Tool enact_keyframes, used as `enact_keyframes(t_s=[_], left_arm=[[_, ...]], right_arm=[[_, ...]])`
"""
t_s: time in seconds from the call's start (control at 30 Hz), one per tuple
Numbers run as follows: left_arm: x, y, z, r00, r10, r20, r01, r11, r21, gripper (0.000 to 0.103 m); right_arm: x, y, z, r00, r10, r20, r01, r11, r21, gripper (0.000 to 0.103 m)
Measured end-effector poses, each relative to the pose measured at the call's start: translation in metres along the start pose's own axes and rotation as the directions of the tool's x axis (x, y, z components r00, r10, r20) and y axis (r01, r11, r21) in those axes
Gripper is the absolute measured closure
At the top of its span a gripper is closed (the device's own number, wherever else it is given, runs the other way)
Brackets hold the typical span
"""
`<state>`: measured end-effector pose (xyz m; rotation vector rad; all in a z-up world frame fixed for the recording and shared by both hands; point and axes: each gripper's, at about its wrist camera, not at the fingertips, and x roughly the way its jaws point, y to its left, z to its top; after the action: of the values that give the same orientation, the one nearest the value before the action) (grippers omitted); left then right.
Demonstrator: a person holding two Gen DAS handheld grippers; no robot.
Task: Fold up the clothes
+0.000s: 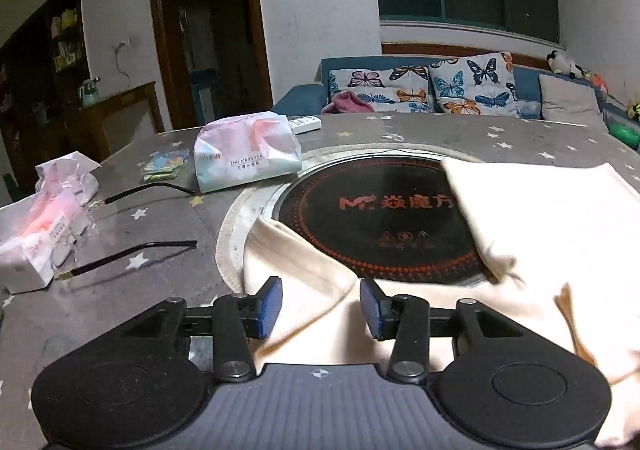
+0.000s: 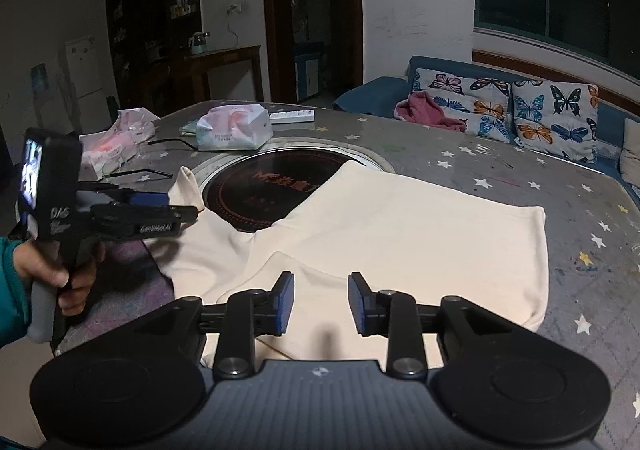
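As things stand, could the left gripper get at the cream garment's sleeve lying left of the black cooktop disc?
Probably yes. The left gripper hovers with jaws open over the cream garment; the sleeve lies just ahead beside the cooktop disc, with nothing between.

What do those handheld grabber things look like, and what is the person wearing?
Each gripper is black plastic with two round discs, a ribbed grey centre and blue-padded jaws. The left gripper has a grey pistol handle, white lettering and a small lit screen. The person's sleeve is teal.
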<state>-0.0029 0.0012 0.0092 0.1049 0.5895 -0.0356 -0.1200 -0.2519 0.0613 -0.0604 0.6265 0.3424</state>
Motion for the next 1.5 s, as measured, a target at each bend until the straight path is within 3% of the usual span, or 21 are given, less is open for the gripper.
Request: enact_keyframes(t_s=[0.07,0.13,0.27,0.4,0.47,0.53,0.73,0.83,0.97,1.1,1.13,1.17,1.3,1.4,1.5], left_arm=[[0.005,0.004,0.002,1.000,-0.010,-0.019,0.010,1.000,-0.008,0.071],[0.006,0.007,0.004,1.000,-0.024,-0.020,0.024,1.000,-0.015,0.092],[-0.010,0.009,0.011,0.997,-0.083,0.009,0.083,0.994,-0.076,0.097],[-0.042,0.002,0.028,0.971,-0.229,0.062,0.236,0.959,-0.160,0.097],[-0.059,-0.009,0.037,0.947,-0.308,0.096,0.320,0.931,-0.174,0.097],[-0.076,-0.024,0.046,0.910,-0.391,0.135,0.410,0.895,-0.174,0.097],[-0.100,-0.076,0.057,0.773,-0.605,0.188,0.633,0.754,-0.177,0.097],[-0.094,-0.101,0.052,0.716,-0.682,0.148,0.697,0.687,-0.205,0.096],[-0.089,-0.123,0.040,0.688,-0.721,0.081,0.722,0.669,-0.177,0.086],[-0.095,-0.111,0.031,0.707,-0.702,0.086,0.706,0.697,-0.123,0.059],[-0.097,-0.107,0.029,0.714,-0.695,0.089,0.700,0.705,-0.109,0.058],[-0.099,-0.101,0.027,0.728,-0.679,0.094,0.686,0.722,-0.089,0.058],[-0.096,-0.075,0.017,0.814,-0.575,0.083,0.578,0.816,-0.009,0.058],[-0.093,-0.060,0.003,0.855,-0.516,0.049,0.516,0.856,0.027,0.056],[-0.094,-0.053,-0.011,0.878,-0.479,0.026,0.477,0.877,0.058,0.050]], right_arm=[[0.000,-0.001,-0.001,1.000,-0.003,-0.004,0.003,1.000,0.004,0.074],[0.001,-0.002,-0.002,1.000,-0.006,-0.007,0.006,1.000,0.004,0.074],[-0.002,-0.006,-0.003,1.000,-0.013,-0.001,0.013,1.000,0.016,0.074],[-0.007,-0.016,-0.003,1.000,-0.027,0.014,0.026,0.999,0.045,0.074],[-0.010,-0.021,-0.005,0.999,-0.037,0.019,0.036,0.998,0.056,0.074],[-0.015,-0.028,-0.008,0.998,-0.050,0.024,0.048,0.996,0.076,0.074],[-0.029,-0.048,-0.019,0.996,-0.084,0.025,0.080,0.988,0.135,0.074],[-0.037,-0.058,-0.024,0.993,-0.115,0.022,0.110,0.980,0.166,0.074],[-0.046,-0.070,-0.030,0.987,-0.161,0.017,0.154,0.966,0.206,0.074],[-0.055,-0.080,-0.034,0.981,-0.194,0.014,0.185,0.953,0.241,0.074],[-0.056,-0.082,-0.034,0.980,-0.198,0.015,0.188,0.951,0.247,0.074],[-0.057,-0.084,-0.034,0.979,-0.201,0.017,0.191,0.949,0.252,0.074],[-0.051,-0.084,-0.032,0.985,-0.172,0.007,0.164,0.953,0.256,0.074],[-0.035,-0.080,-0.032,0.989,-0.143,-0.027,0.146,0.958,0.247,0.074],[-0.019,-0.077,-0.036,0.985,-0.156,-0.068,0.168,0.960,0.224,0.074]])
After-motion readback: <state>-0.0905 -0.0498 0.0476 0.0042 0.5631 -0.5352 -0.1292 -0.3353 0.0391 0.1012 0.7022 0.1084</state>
